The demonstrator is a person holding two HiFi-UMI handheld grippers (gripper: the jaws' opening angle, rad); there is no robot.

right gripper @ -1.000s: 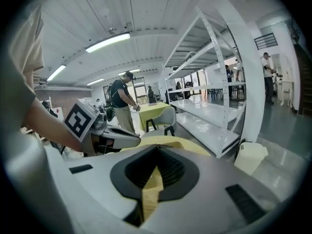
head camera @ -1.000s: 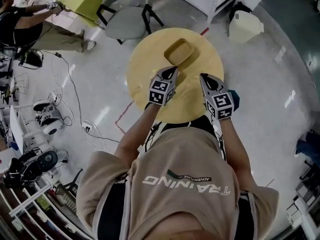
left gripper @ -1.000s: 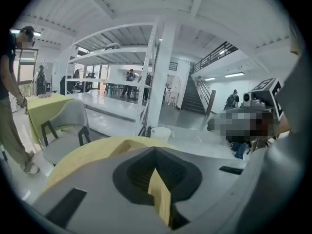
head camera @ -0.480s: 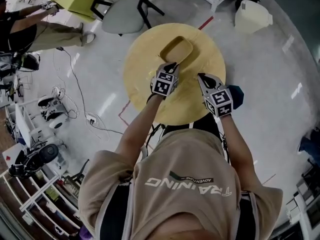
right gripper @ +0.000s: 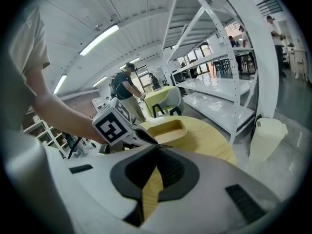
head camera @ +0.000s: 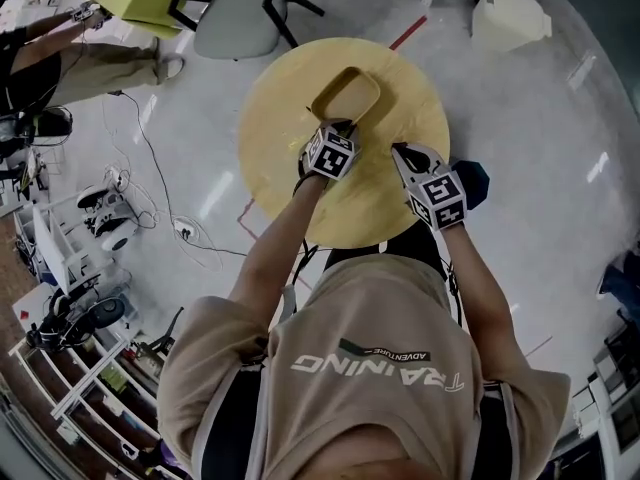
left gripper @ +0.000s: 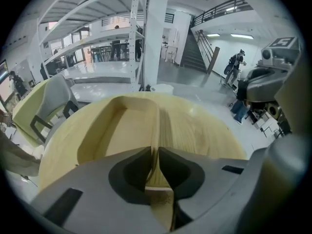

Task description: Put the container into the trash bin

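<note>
A shallow yellow container (head camera: 345, 93) lies on the far part of a round yellow table (head camera: 275, 158). My left gripper (head camera: 340, 128) is at the container's near rim. In the left gripper view the container (left gripper: 122, 126) fills the middle, and the left gripper (left gripper: 157, 150) is shut on its thin right wall. My right gripper (head camera: 402, 152) hovers over the table to the right, apart from the container, and the right gripper (right gripper: 156, 147) is shut and holds nothing. A cream trash bin (head camera: 508, 16) stands on the floor beyond the table at the right, and the same bin (right gripper: 265, 135) shows beside a rack.
A grey chair (head camera: 235, 23) stands behind the table. A person (head camera: 60, 63) sits at the far left. Cables (head camera: 150, 198) and small machines (head camera: 100, 223) lie on the floor at the left. White shelving (right gripper: 229, 87) stands near the bin.
My left gripper has moved forward from the table's middle to the container's near rim and shut on its wall. The right gripper has stayed about where it was.
</note>
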